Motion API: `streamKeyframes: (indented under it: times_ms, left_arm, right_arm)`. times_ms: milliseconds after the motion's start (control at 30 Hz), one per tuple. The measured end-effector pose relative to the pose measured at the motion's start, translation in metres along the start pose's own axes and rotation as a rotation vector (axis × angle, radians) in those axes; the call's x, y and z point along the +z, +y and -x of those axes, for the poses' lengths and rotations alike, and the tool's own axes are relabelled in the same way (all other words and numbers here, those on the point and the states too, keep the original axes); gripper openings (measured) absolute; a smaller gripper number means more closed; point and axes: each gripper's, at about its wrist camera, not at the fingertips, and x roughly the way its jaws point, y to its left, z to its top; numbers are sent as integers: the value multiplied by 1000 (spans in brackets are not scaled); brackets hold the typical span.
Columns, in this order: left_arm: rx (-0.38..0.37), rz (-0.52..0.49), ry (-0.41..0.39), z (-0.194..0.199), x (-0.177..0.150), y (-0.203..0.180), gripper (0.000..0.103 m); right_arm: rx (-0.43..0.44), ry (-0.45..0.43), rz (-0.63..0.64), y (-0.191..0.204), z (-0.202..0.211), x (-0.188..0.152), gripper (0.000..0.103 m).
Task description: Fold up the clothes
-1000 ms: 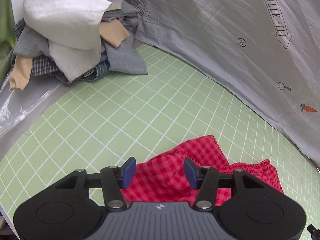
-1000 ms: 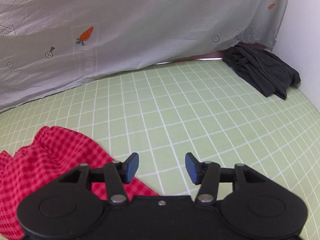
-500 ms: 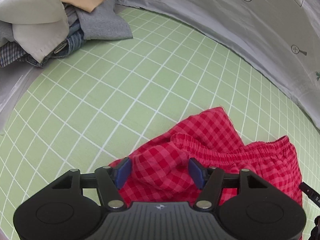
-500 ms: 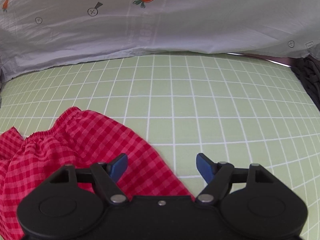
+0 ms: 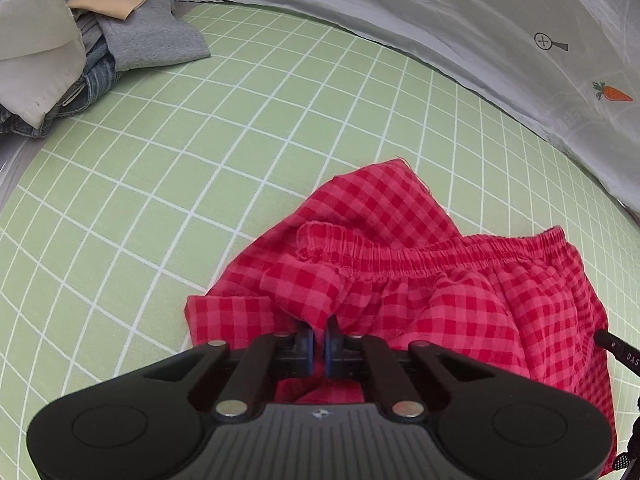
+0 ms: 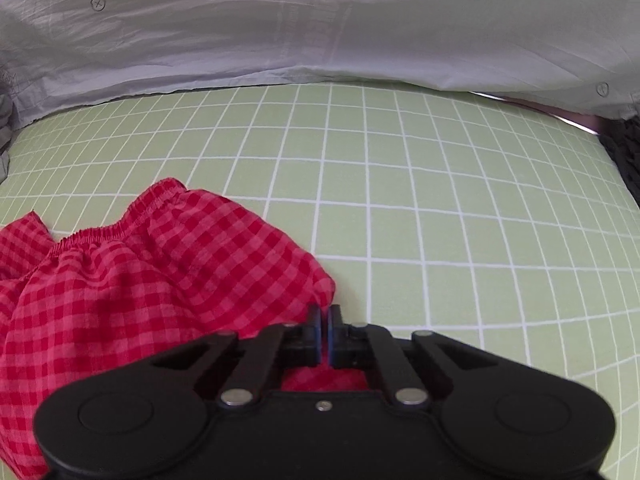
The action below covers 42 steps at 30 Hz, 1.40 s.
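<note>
Red checked shorts (image 5: pixel 420 280) with an elastic waistband lie crumpled on the green grid mat (image 5: pixel 200 160). My left gripper (image 5: pixel 319 338) is shut on a fold of the shorts' cloth near their left side. In the right wrist view the shorts (image 6: pixel 140 272) fill the lower left. My right gripper (image 6: pixel 323 320) is shut on the shorts' right edge, low over the mat (image 6: pixel 440 220).
A pile of unfolded clothes (image 5: pixel 80 40), white, grey, tan and denim, sits at the mat's far left. A grey sheet with carrot prints (image 6: pixel 320 32) hangs along the back. A dark garment (image 6: pixel 624 152) lies at the far right edge.
Both grippers moved down onto the shorts and closed from open to shut on the cloth. The left view has shifted closer to the shorts.
</note>
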Motion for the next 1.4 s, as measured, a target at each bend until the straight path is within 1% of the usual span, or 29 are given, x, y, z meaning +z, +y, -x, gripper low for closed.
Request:
streamKeyframes:
  times_ms: [100,233,333,400,467,533,633,667,733,767,800,833,867,900,933,967,1000,1067,1133,1200,1300,1367,1400]
  left_arm:
    - [-27,23,-23,15,-8,6,3]
    - [-72,46,-52,37,-17,10,2]
    - [-118,55,-91,56,-15,7,1]
    - [-148,38,-135,70,-4,-1,1]
    - [-171,1,-187,83,14,-13,1]
    - [-198,-35,-255,92,39,-28,1]
    - [-207,-62,-389,97,87,-58,2]
    - [-207,-53,-439,96,102,-66,3]
    - [-203,-39,-497,97,126,-82,15]
    - [-197,-37,-525,98,137,-90,31]
    - [-185,-43,-548,97,141,-96,47]
    - [-174,-49,-572,97,144,-101,56]
    - [-159,-53,-577,93,144,-102,72]
    - [-147,-57,-560,87,141,-99,75]
    - [-134,-61,-542,81,138,-96,75]
    - [-118,-60,-501,72,132,-90,75]
    - [-101,-58,-460,64,126,-83,75]
    - [-46,-26,-384,47,110,-65,75]
    - [4,12,-308,34,94,-46,75]
    - [36,49,-249,26,79,-30,75]
    - [44,96,-201,24,59,-12,75]
    - [42,117,-176,24,47,-5,75]
    - [38,123,-167,24,42,-3,75]
  right_arm:
    - [-16,12,-71,-22,18,-15,2]
    - [-54,11,-130,-45,49,-43,2]
    - [-59,-38,-153,-52,77,-54,2]
    - [-65,-85,-158,-54,94,-53,2]
    - [-71,-147,-163,-58,108,-41,2]
    - [-72,-205,-157,-62,112,-18,2]
    - [-87,-291,-158,-73,111,22,1]
    - [-94,-320,-160,-78,109,37,1]
    - [-128,-358,-196,-89,101,66,3]
    - [-145,-378,-214,-95,98,80,4]
    - [-173,-381,-222,-99,94,90,11]
    - [-201,-384,-230,-104,90,101,25]
    - [-220,-398,-232,-106,90,105,34]
    - [-224,-401,-238,-107,89,102,50]
    - [-229,-405,-244,-109,88,100,57]
    - [-226,-380,-250,-110,84,92,58]
    - [-223,-355,-256,-111,79,84,62]
    - [-217,-269,-256,-114,64,57,64]
    - [-232,-177,-258,-117,51,28,66]
    - [-248,-96,-273,-121,41,0,66]
    - [-282,-19,-303,-126,37,-32,71]
    - [-288,2,-314,-128,37,-43,73]
    - [-277,6,-324,-129,37,-46,72]
